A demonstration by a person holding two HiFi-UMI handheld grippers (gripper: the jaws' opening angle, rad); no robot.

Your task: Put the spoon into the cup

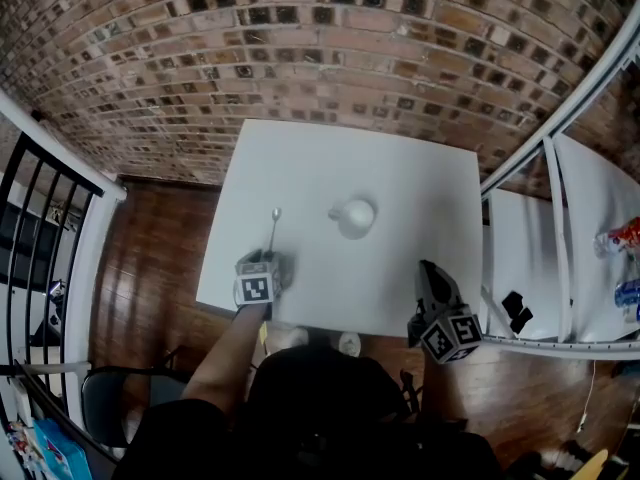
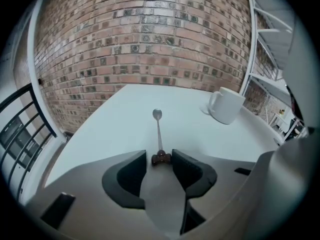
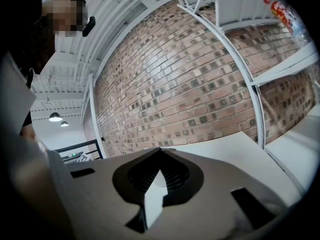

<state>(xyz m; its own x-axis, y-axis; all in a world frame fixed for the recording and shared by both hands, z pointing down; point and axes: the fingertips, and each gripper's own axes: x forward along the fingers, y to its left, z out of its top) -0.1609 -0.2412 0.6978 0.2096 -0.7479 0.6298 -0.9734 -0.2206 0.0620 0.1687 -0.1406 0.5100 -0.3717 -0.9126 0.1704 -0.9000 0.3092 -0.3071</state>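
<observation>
A metal spoon (image 1: 272, 230) (image 2: 158, 131) lies flat on the white table (image 1: 400, 178) (image 2: 115, 129), bowl pointing away from me, with a dark brown knob at its near handle end. My left gripper (image 1: 270, 260) (image 2: 160, 156) is down at the table with that knob between its jaws; a thin gap still shows at the left pad, so it is open. The white cup (image 1: 355, 216) (image 2: 227, 104) stands upright to the right of the spoon, its handle toward the spoon. My right gripper (image 1: 428, 268) (image 3: 160, 150) hangs by the table's front right edge, shut and empty.
A white shelf rack (image 1: 560, 218) stands to the right of the table, with coloured cans (image 1: 622, 238) and a black object (image 1: 517, 311) on it. A black railing (image 1: 40, 218) runs along the left. A brick wall (image 1: 300, 38) is behind the table.
</observation>
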